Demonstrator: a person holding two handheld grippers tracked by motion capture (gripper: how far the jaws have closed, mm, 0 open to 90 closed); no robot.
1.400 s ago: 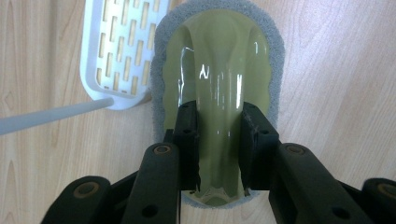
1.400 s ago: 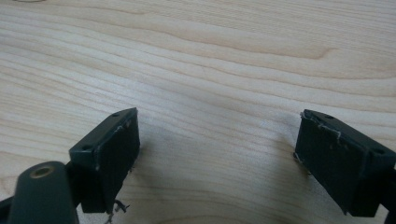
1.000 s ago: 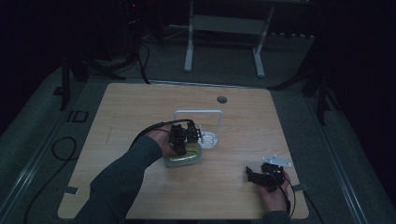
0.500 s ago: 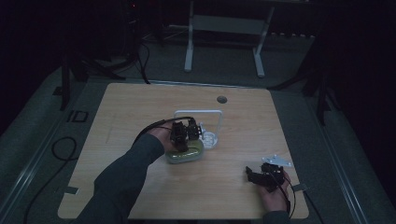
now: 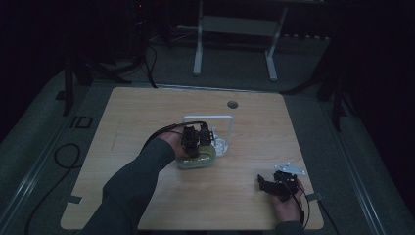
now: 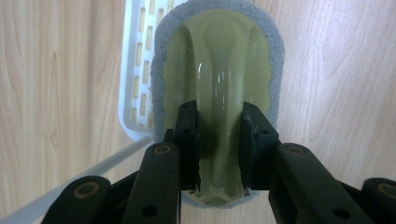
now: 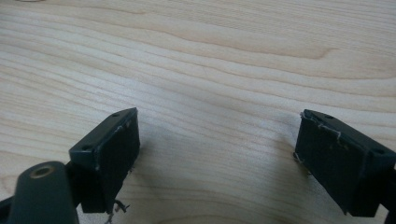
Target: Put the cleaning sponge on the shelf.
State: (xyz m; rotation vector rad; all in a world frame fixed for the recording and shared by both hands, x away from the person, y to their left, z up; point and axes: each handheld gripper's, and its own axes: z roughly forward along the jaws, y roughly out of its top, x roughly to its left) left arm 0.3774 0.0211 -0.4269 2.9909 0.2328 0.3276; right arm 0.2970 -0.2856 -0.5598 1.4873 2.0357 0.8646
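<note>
One green scrubber with a grey sponge edge [image 6: 217, 70] sits between the jaws of the left gripper [image 6: 218, 140] — its only one. One white slotted rack [image 6: 137, 70] lies just beside that gripper. Two grippers in all — the right gripper [image 7: 217, 154] has nothing between its jaws, over one wooden table [image 7: 210, 56].

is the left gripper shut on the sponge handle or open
Shut: the left gripper has both jaws pressed against the green handle of the sponge.

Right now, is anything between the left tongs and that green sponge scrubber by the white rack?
Nothing visible: the left tongs are already clamped on the handle ridge of the green sponge scrubber, which lies beside the white rack.
</note>
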